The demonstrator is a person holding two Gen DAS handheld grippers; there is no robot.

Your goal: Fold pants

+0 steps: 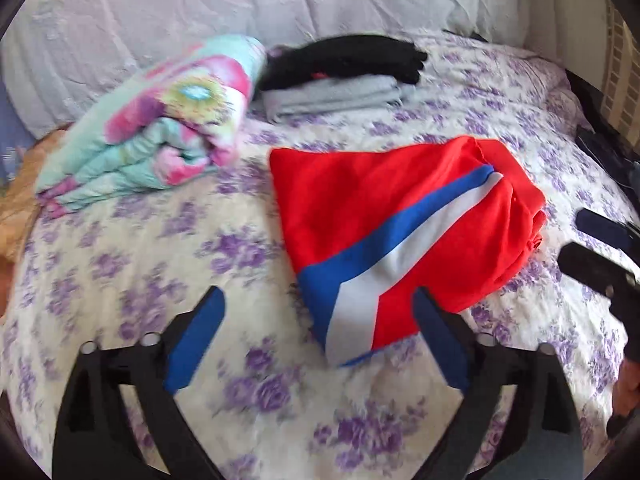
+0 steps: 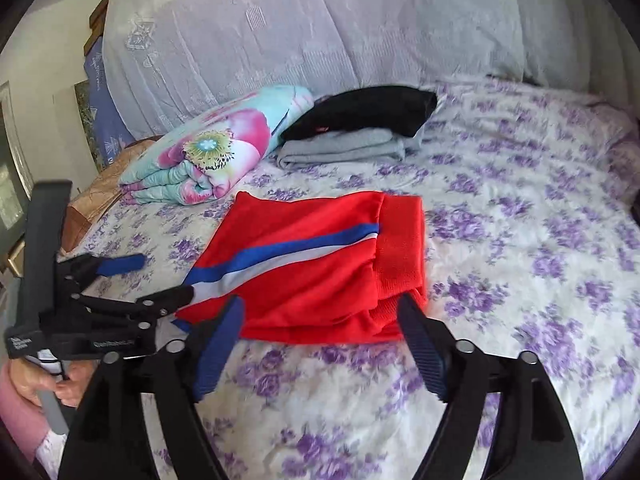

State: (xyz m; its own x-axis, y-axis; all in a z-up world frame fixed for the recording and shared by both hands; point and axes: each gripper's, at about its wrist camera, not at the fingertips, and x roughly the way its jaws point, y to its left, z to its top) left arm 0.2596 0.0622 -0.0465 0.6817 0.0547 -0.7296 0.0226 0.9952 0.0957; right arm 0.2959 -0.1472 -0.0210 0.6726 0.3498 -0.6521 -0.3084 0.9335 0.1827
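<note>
The red pants (image 1: 360,208) with a blue and white side stripe lie folded into a compact bundle on the floral bedspread (image 1: 132,248); they also show in the right wrist view (image 2: 320,260). My left gripper (image 1: 318,312) is open and empty, its right finger at the bundle's near edge. It also shows in the right wrist view (image 2: 160,276), at the bundle's left corner. My right gripper (image 2: 320,312) is open and empty, just short of the bundle's near edge. Its black fingers (image 1: 596,252) show at the right edge of the left wrist view.
A folded floral quilt (image 2: 216,148) lies behind the pants to the left. Folded black pants (image 2: 360,114) rest on folded grey pants (image 2: 344,150) behind. A large covered pillow (image 2: 300,32) backs the bed. The bedspread's right side (image 2: 540,220) is bare.
</note>
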